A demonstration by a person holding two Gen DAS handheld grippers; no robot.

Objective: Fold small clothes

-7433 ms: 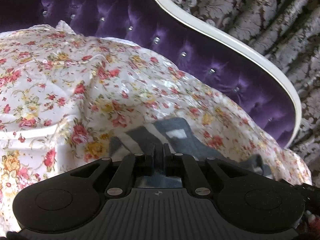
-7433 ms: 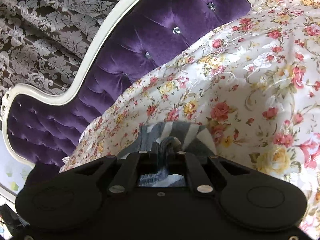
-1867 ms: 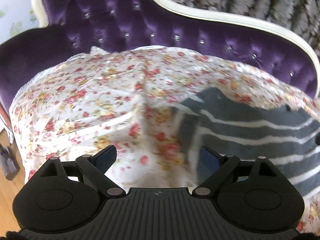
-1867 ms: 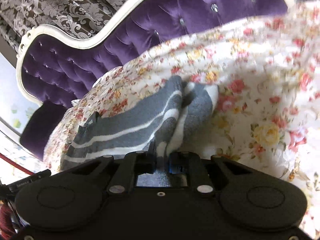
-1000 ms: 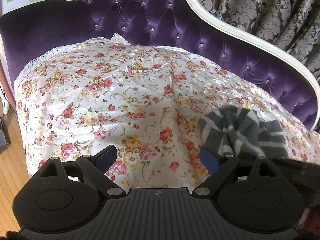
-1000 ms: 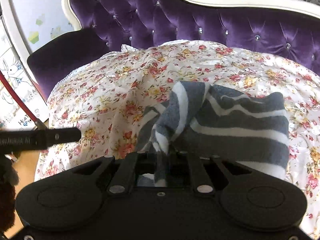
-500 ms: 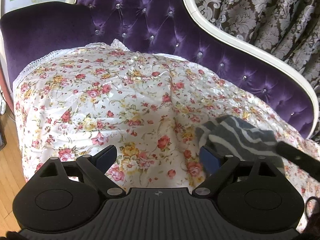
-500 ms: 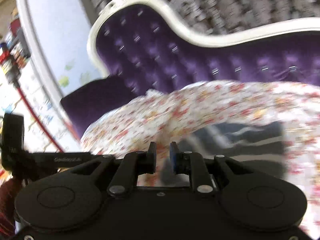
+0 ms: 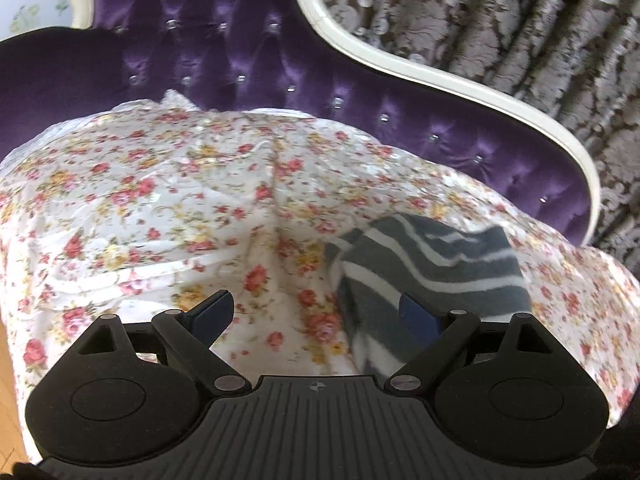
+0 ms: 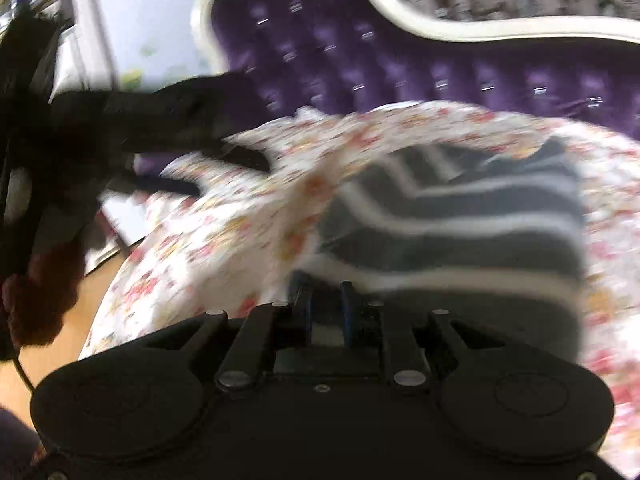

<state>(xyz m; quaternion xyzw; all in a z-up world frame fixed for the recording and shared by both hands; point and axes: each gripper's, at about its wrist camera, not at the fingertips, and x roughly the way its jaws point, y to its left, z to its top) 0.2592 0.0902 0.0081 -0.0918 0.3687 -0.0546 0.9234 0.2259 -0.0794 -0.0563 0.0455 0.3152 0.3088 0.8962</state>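
A small grey garment with white stripes (image 9: 432,268) lies folded on the floral sheet (image 9: 160,200). My left gripper (image 9: 316,314) is open and empty just in front of the garment's near left edge. In the blurred right wrist view the same garment (image 10: 460,216) lies ahead. My right gripper (image 10: 326,304) has its jaws close together with a narrow gap, at the garment's near edge. Whether it pinches cloth is not clear. The left gripper (image 10: 228,172) shows at the left of the right wrist view.
The sheet covers a purple tufted sofa (image 9: 240,52) with a white frame (image 9: 440,76). A patterned curtain (image 9: 500,12) hangs behind. Wooden floor (image 10: 88,288) lies beyond the sheet's left edge.
The right gripper let go of the garment about half a second ago and now sits low at its near edge. The garment now lies flat. The left gripper has stayed open and moved closer.
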